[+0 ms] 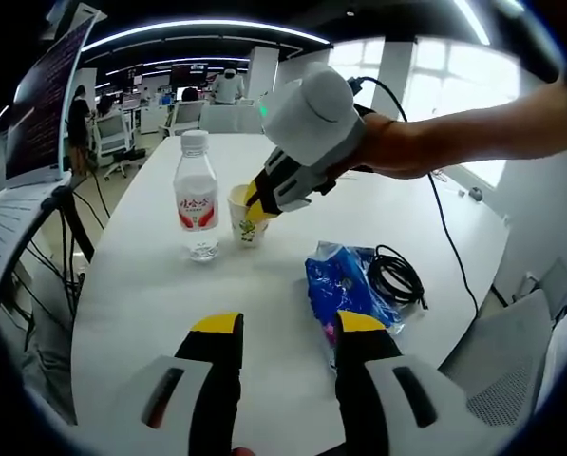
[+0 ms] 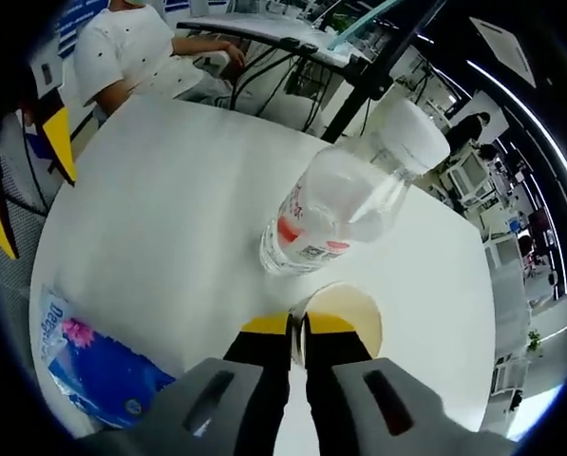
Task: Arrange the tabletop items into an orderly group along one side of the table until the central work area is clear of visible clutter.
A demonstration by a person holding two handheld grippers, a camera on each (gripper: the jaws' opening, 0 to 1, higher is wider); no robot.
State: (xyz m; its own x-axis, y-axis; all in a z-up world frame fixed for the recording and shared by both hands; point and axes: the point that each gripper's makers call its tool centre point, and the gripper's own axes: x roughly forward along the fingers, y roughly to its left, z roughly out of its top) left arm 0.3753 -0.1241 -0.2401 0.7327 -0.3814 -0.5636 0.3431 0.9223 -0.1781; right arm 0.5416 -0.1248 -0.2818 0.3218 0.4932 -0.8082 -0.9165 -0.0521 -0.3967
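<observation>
A: Cup first. It's a small paper one, standing upright on the white surface, and the right gripper has its yellow-tipped jaws on the rim, a hand behind it.

B: Confirmed from the right gripper view. The right gripper is pinched almost to nothing, with the cup wall caught between the jaws, one jaw inside the rim and one outside.

A: And just beside the cup, a clear water bottle with a white cap and a red label. Upright, close to the cup, though I can't tell whether they touch.

B: In my view the bottle looms right beyond the cup, cap pointing away.

A: Left gripper now. Its jaws stand wide apart over bare surface, nothing between them.

B: What's by its right jaw?

A: A blue crinkly packet lying flat, with pink print on it, and a coiled black cable just beyond it, nearer the surface's edge.

B: I see the blue packet too, low on the left, well apart from the cup. A person in a white shirt sits at the far edge.

A: Chairs and desks in the room behind.
</observation>
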